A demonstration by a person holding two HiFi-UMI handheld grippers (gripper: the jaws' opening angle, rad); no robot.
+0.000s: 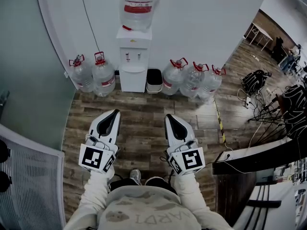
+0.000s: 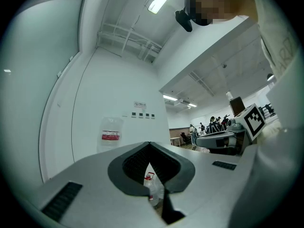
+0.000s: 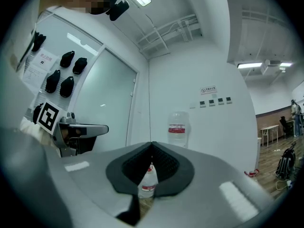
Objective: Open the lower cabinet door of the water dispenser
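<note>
Both pairs of fingers are clenched and empty. The left gripper (image 1: 116, 112) and the right gripper (image 1: 169, 117) each have their tips pressed together, with nothing between the pads.

The water dispenser (image 1: 133, 56) stands well ahead of the fingertips, against the white wall and roughly between the lines the two grippers point along. Its lower cabinet door (image 1: 133, 82) is the plain white panel under the tap recess. It is closed and far beyond the fingers.

We judge the door to be a light, stiff panel on a side hinge, probably held by a weak catch. Its face looks smooth, so the pads would slip on it. We see no knob or pull from here, so the place to take hold is likely a free vertical edge or a lip at the top. Which side opens, we cannot tell. The large bottle (image 1: 138, 6) on top would make the unit top-heavy, so the pull should be gentle.

Floor bottles (image 1: 103, 76) flank the dispenser left and right of the fingers' line, and a black bin (image 1: 154, 80) sits just beside it.

The bottle's red label (image 1: 138, 8) is too small to read. So is a small wall sign (image 3: 209, 90) above a row of switches. The print on our shirt cannot be made out. Each gripper's cube (image 1: 96, 158) carries square black-and-white markers, not words.
</note>
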